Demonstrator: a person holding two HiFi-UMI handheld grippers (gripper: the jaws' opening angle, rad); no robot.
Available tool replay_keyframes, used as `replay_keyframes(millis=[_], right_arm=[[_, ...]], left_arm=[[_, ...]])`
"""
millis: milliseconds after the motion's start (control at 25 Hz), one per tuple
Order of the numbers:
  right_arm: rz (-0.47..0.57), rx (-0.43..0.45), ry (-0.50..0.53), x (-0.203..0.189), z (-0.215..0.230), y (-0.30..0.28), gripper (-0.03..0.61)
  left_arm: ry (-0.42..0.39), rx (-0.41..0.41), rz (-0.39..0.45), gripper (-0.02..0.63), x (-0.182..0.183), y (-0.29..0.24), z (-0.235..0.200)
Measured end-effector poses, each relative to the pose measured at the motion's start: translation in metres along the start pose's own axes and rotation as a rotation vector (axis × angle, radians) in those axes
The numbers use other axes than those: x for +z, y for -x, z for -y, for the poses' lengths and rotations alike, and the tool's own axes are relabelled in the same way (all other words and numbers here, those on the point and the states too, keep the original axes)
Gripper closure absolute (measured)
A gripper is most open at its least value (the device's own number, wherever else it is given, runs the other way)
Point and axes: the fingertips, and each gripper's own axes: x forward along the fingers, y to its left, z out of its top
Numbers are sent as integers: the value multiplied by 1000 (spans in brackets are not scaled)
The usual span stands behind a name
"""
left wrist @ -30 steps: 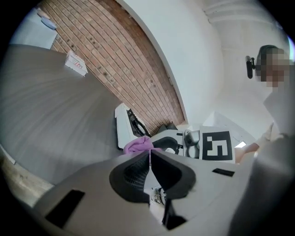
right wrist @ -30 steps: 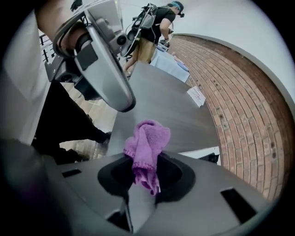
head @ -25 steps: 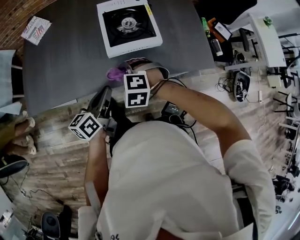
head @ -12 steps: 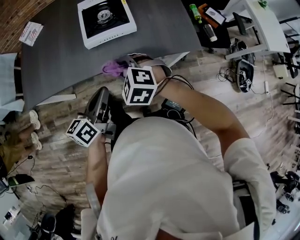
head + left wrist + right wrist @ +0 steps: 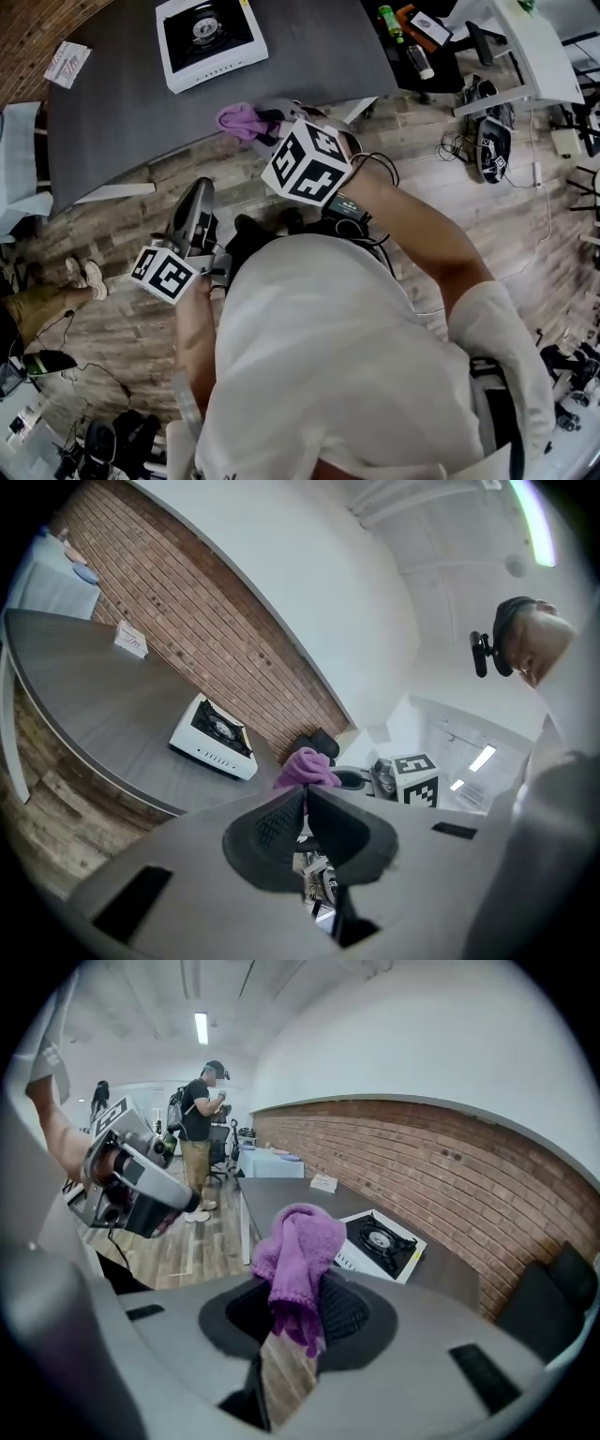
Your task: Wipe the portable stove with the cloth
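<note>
The portable stove (image 5: 208,37) is white with a black top and burner, sitting on the grey table (image 5: 309,56) at the far side; it also shows as the stove (image 5: 214,739) and the stove (image 5: 380,1244). My right gripper (image 5: 272,120) is shut on a purple cloth (image 5: 243,120), held at the table's near edge, well short of the stove. In the right gripper view the cloth (image 5: 297,1260) bunches up between the jaws. My left gripper (image 5: 199,202) hangs lower over the wood floor, jaws shut and empty; its tips (image 5: 304,803) touch.
A paper card (image 5: 69,64) lies at the table's far left corner. Bottles (image 5: 403,37) and gadgets sit off the table's right end, with white furniture (image 5: 525,47) beyond. A person's shoes (image 5: 82,274) show on the floor at left. Another person (image 5: 200,1129) stands in the distance.
My right gripper has moved forward and up with the cloth, now reaching the table's edge. The left gripper has stayed about where it was. The head view shifted slightly.
</note>
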Motion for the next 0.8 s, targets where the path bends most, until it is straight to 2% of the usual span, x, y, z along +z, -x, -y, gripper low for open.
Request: replay_keyframes(millis=[320,600,800], right_arm=[[90,-27,-197,-15,-10,43,468],[141,-51,-414,-18,-36,75,468],[151,-115,-523,-8,-52,93,468]], left_arm=[[1,-29,5,595,0,26,19],[10,-46,-4,595,9,61,9],[5,-95,-39,595,24,81,6]])
